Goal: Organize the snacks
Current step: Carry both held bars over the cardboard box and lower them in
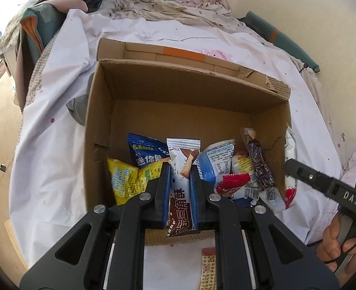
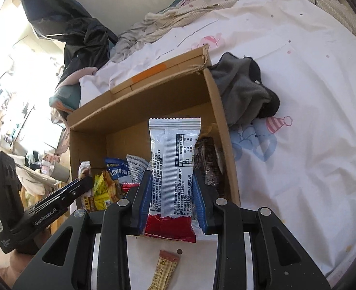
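Two claw-held packets [image 1: 181, 169] (above box [image 1: 187, 91])

Both hand-held tools are matte black plastic. The left gripper [image 1: 180, 181] has blue ribbed pads [image 1: 166, 193] and round silver screws [image 1: 145, 196] on its linkage arms. The right gripper [image 2: 172, 188] matches; white "DAS" lettering [image 1: 351, 197] marks its side, with "GenRobot.AI" on the left gripper's side.

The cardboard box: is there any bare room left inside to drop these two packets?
Yes. The box floor is bare along its far wall, beyond the blue packet. The near half is crowded, from the yellow packet across to the dark striped packet.
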